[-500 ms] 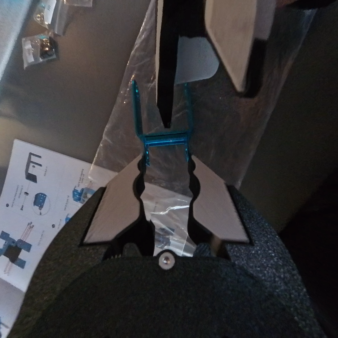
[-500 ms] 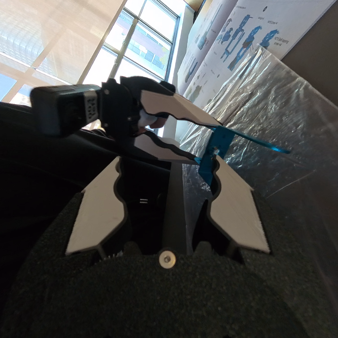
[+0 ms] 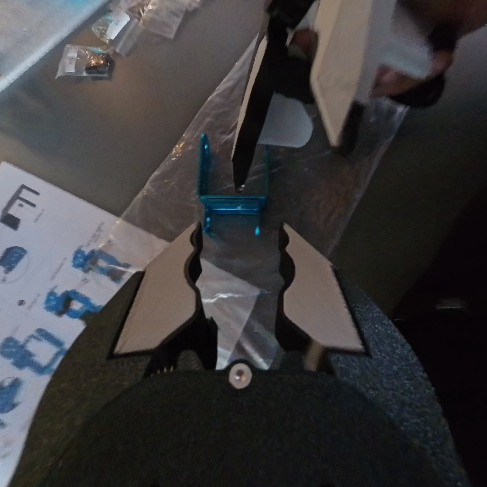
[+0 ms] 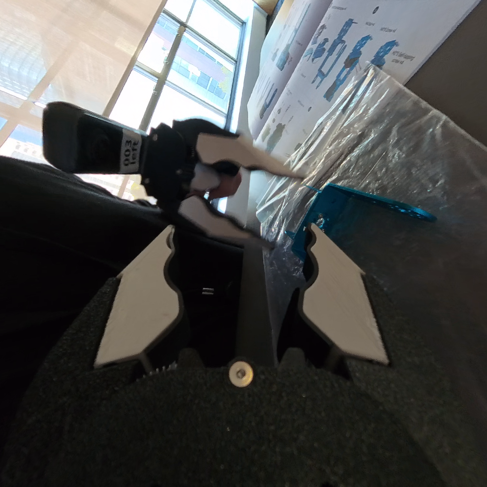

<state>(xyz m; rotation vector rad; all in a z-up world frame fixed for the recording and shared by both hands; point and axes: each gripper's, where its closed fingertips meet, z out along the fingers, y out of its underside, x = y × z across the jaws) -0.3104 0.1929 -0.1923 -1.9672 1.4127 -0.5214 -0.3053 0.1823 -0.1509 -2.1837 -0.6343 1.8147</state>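
Observation:
A blue metal U-shaped bracket (image 3: 232,203) stands on a clear plastic bag (image 3: 329,200) on the grey table. My left gripper (image 3: 241,225) is open, its fingertips just short of the bracket's two short legs and wider than them. My right gripper (image 3: 290,163) is open wide. One of its fingers (image 3: 250,118) points down between the bracket's long arms, with its tip at the crossbar. In the right wrist view the bracket (image 4: 342,208) sits at the right fingertip of my right gripper (image 4: 241,228). The left gripper (image 4: 283,210) is open beside it.
A white instruction sheet with blue drawings (image 3: 52,237) lies left of the bag and partly under it; it also shows in the right wrist view (image 4: 342,52). Small bags of parts (image 3: 84,62) lie at the far left. A gloved hand (image 4: 210,181) holds the left gripper. Windows (image 4: 184,66) are behind. About 5 centimeters separates my left fingertips from my right.
My left gripper has opened, let go of the bracket's short legs and drawn back a little. The bracket stays on the bag, with the right gripper's finger still between its arms.

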